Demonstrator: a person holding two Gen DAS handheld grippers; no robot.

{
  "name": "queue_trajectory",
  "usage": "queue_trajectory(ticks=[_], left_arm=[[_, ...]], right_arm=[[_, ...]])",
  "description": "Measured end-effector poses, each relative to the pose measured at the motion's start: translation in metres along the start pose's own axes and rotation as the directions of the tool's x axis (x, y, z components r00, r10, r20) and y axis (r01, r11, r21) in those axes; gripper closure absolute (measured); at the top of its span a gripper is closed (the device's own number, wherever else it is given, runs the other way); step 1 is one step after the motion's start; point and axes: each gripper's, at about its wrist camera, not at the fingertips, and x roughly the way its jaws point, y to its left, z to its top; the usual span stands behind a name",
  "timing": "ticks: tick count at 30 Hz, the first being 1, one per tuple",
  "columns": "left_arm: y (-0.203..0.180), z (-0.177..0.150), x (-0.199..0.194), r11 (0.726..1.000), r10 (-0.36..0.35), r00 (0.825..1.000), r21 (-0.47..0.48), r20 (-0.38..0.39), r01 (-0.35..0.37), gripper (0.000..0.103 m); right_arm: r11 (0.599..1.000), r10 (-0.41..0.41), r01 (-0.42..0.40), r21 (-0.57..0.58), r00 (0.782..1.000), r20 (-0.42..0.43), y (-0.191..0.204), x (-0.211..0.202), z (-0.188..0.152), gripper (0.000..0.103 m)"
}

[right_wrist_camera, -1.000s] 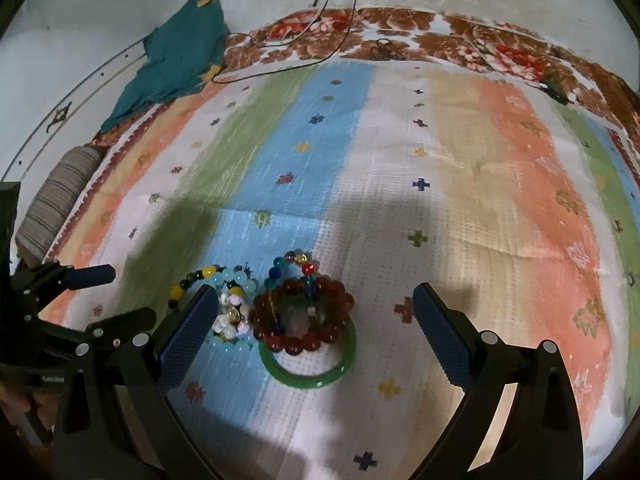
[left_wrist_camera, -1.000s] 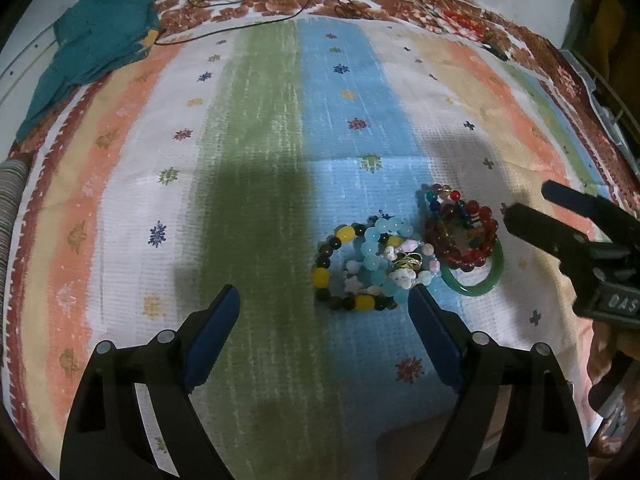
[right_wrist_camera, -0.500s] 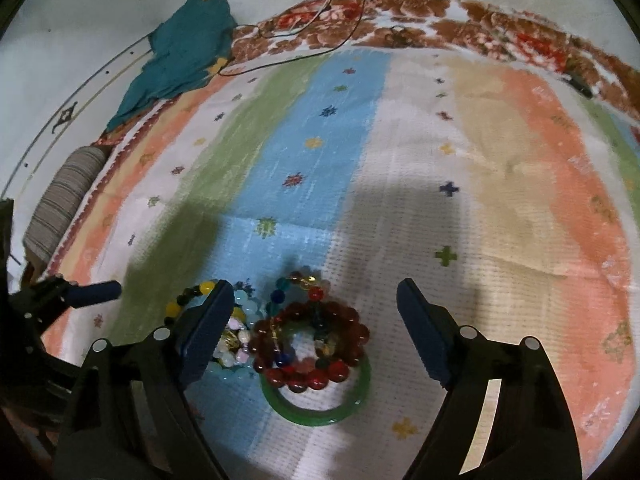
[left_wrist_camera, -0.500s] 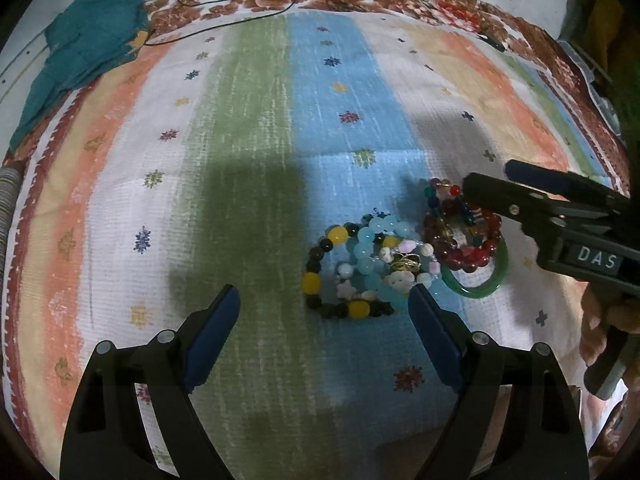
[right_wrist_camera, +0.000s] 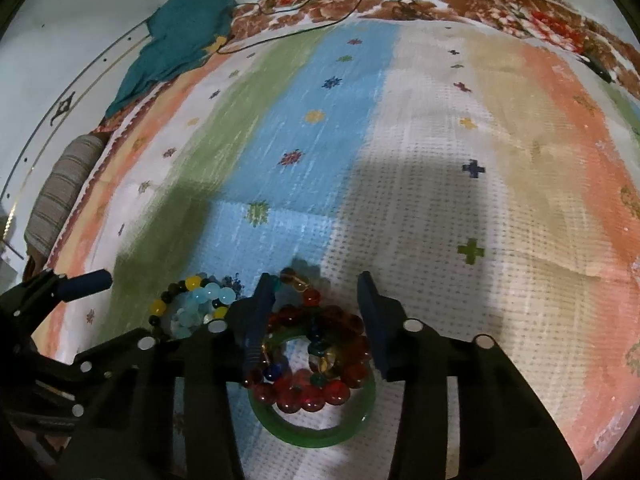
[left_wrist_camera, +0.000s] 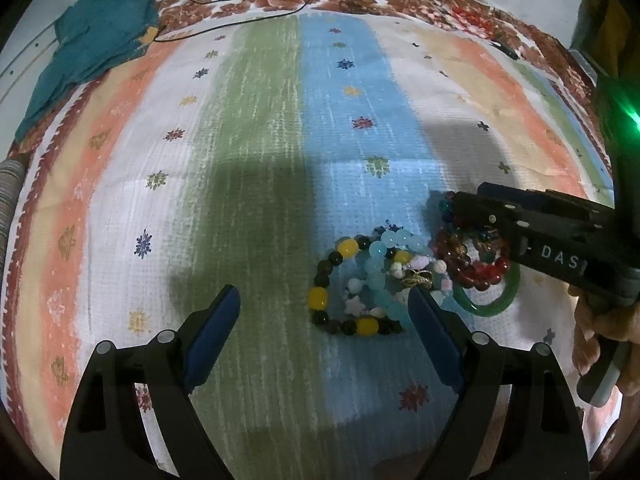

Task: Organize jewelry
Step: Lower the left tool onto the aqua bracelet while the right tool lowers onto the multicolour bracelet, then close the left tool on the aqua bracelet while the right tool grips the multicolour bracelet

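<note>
A heap of bracelets lies on the striped bedspread. My left gripper hangs open above a yellow-and-black bead bracelet and pale blue beads, touching neither. My right gripper points down over a red bead bracelet that lies on a green bangle. Its jaws are closing with the red beads and a multicoloured strand between them; I see no firm press. In the left wrist view the right gripper reaches in from the right over the red beads.
A teal cloth and a thin black cable lie at the far edge of the bedspread. A striped roll sits off its left side. A person's hand holds the right gripper.
My right gripper has come down and forward over the red bracelet and bangle, and its jaws have narrowed a lot. The left gripper has stayed put and open.
</note>
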Motion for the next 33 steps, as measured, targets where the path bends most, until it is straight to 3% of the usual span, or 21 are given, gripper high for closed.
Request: queue_trajectory(ticks=[3, 6, 9, 15, 21, 28, 33], left_arm=[[-0.003, 0.001, 0.004, 1.0, -0.004, 1.0, 0.004, -0.01, 0.004, 0.019], [-0.005, 0.001, 0.007, 1.0, -0.001, 1.0, 0.013, -0.015, 0.001, 0.024], [-0.009, 0.003, 0.01, 1.0, -0.008, 1.0, 0.026, -0.023, 0.009, 0.029], [-0.012, 0.006, 0.019, 0.999, -0.036, 0.998, 0.023, -0.043, 0.037, 0.038], [-0.014, 0.005, 0.033, 0.997, -0.067, 0.996, 0.021, -0.066, 0.069, 0.042], [-0.014, 0.006, 0.035, 0.997, -0.055, 0.997, 0.042, -0.056, 0.057, 0.08], [-0.018, 0.009, 0.029, 0.997, -0.043, 0.998, 0.065, -0.038, 0.045, 0.082]], right_arm=[[1.0, -0.004, 0.004, -0.002, 1.0, -0.006, -0.001, 0.003, 0.0, 0.073], [1.0, 0.002, -0.002, 0.011, 1.0, -0.006, -0.005, 0.005, 0.0, 0.085], [1.0, 0.014, -0.014, -0.003, 1.0, -0.003, -0.003, 0.007, -0.001, 0.09], [1.0, 0.028, -0.028, 0.01, 1.0, 0.007, -0.007, 0.003, 0.0, 0.091], [1.0, 0.018, -0.018, 0.01, 1.0, 0.026, -0.009, -0.006, 0.004, 0.093], [1.0, 0.005, -0.005, 0.007, 1.0, 0.025, -0.009, -0.007, 0.003, 0.093], [1.0, -0.002, 0.002, 0.0, 0.999, 0.036, -0.006, -0.015, 0.003, 0.093]])
